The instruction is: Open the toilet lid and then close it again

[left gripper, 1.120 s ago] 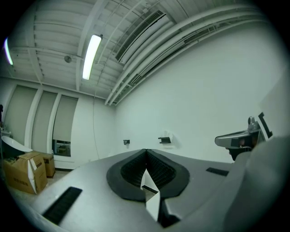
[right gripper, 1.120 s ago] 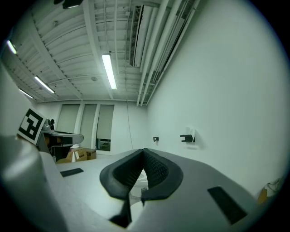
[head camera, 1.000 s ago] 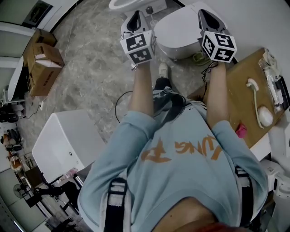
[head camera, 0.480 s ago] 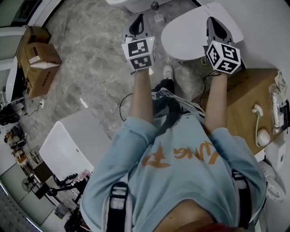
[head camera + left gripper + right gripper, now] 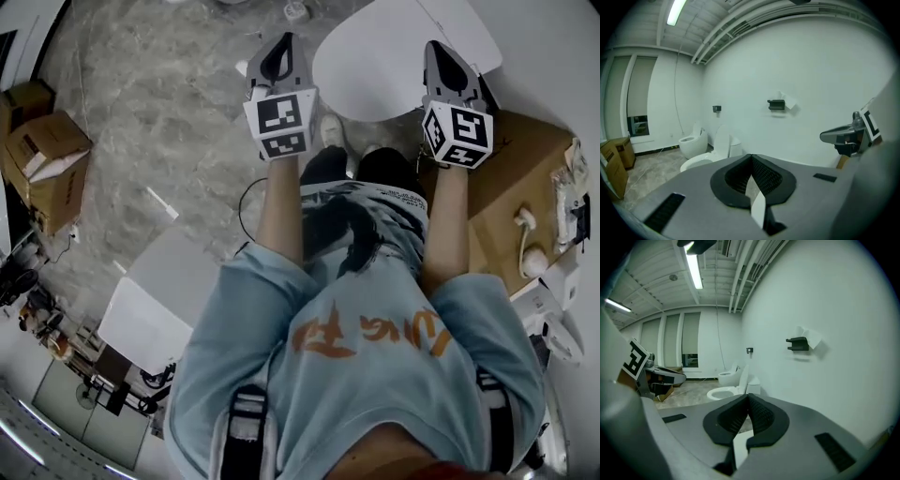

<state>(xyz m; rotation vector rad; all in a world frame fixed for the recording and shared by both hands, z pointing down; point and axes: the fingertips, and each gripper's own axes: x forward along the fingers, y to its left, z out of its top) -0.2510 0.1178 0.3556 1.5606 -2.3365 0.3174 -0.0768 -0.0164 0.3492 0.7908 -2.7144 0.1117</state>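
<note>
Grey marbled floor (image 5: 159,112) spread out to the left of the white oval toilet lid (image 5: 384,66). Lid itself down flat on its bowl, at the top of the head view, straight ahead of the person in a light-blue sweatshirt (image 5: 366,375) with orange lettering. Brown wooden worktop (image 5: 506,169) just right of the lid, nearer the person. White box-shaped cabinet (image 5: 159,300) well to the lid's left, back beside the person. Two brown cardboard boxes (image 5: 47,169) farther left of the lid still, on the floor.

Left gripper (image 5: 277,47) held out over bare floor just left of the lid, clear of its rim. Jaws pressed together with nothing between them, ribbed black pads (image 5: 761,176) meeting in the left gripper view. Right gripper (image 5: 442,54) held out at the lid's right edge, tip overlapping that edge from above; touching or hovering not readable. Jaws likewise closed tight and empty in the right gripper view. Black-and-white marker cube (image 5: 278,124) on each gripper, nearer the person than the lid.

Two more white toilets (image 5: 704,152) beyond the lid along the white wall, the nearer with its cover raised. Black wall holder with white paper (image 5: 776,104) on that wall, also beyond the lid. White hand shower (image 5: 522,234) on the worktop, right of the lid.
</note>
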